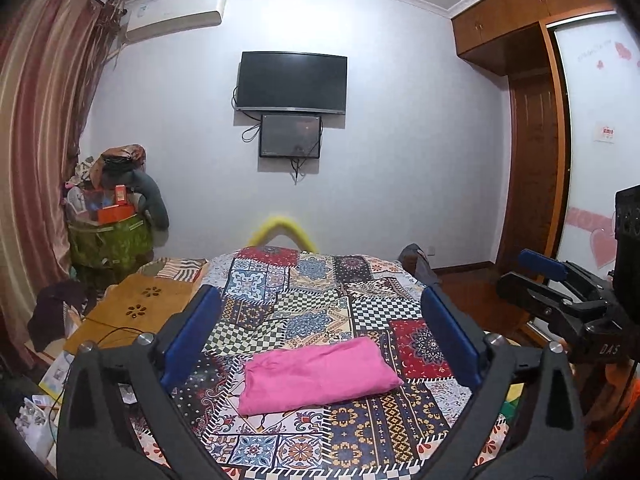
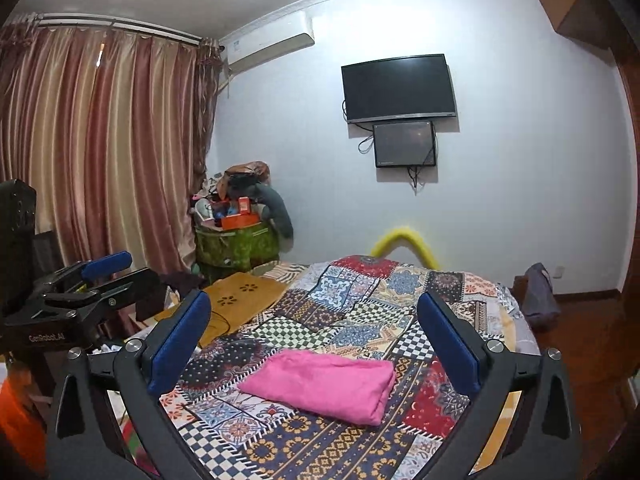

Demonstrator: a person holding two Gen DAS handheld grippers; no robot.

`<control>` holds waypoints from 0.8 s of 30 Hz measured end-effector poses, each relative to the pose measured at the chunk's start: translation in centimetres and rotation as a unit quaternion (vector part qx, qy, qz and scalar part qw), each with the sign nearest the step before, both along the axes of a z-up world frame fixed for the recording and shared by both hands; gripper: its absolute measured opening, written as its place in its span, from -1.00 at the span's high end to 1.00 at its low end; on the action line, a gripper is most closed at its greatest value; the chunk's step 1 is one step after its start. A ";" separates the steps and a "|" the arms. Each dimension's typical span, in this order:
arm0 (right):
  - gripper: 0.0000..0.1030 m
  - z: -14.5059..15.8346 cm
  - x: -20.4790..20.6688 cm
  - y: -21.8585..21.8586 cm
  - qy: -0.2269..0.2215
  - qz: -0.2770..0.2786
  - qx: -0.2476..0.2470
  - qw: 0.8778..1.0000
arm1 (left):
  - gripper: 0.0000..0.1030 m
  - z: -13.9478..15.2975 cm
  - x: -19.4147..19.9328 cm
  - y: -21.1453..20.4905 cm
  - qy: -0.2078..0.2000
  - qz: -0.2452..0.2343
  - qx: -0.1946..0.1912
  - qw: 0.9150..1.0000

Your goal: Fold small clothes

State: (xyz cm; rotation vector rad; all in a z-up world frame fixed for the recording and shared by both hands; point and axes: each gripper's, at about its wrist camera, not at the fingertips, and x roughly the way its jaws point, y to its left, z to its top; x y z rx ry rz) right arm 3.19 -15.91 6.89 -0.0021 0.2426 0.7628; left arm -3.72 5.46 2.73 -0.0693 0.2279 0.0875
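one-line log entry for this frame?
phase: fold done, hands clear | left gripper: open, empty | right gripper: open, empty | pink garment: folded on patchwork bedspread

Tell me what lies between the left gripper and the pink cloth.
Nothing but patchwork bedspread. The left gripper hangs open above the folded pink cloth, apart from it, as the left wrist view shows.

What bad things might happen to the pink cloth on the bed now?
1. The folded bright pink cloth lies loose on the patterned patchwork bedspread. If an open claw catches only its top layer, the fold may come undone.
2. The left claw and right claw are both open, with nothing held. Closing too low might pinch the bedspread too and drag it.
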 end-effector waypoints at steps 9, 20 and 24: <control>-0.99 -0.3 -0.5 -0.1 0.004 -0.006 -0.003 1.000 | -0.97 -0.5 -0.2 0.6 0.001 -0.002 -0.010 1.000; -0.99 -0.5 -0.5 -0.1 0.011 -0.010 -0.010 1.000 | -0.98 -0.9 0.2 0.7 0.007 0.001 -0.006 1.000; -0.99 -0.4 -0.6 -0.1 0.012 -0.013 -0.011 1.000 | -0.99 -0.9 0.3 0.8 0.007 0.000 -0.011 1.000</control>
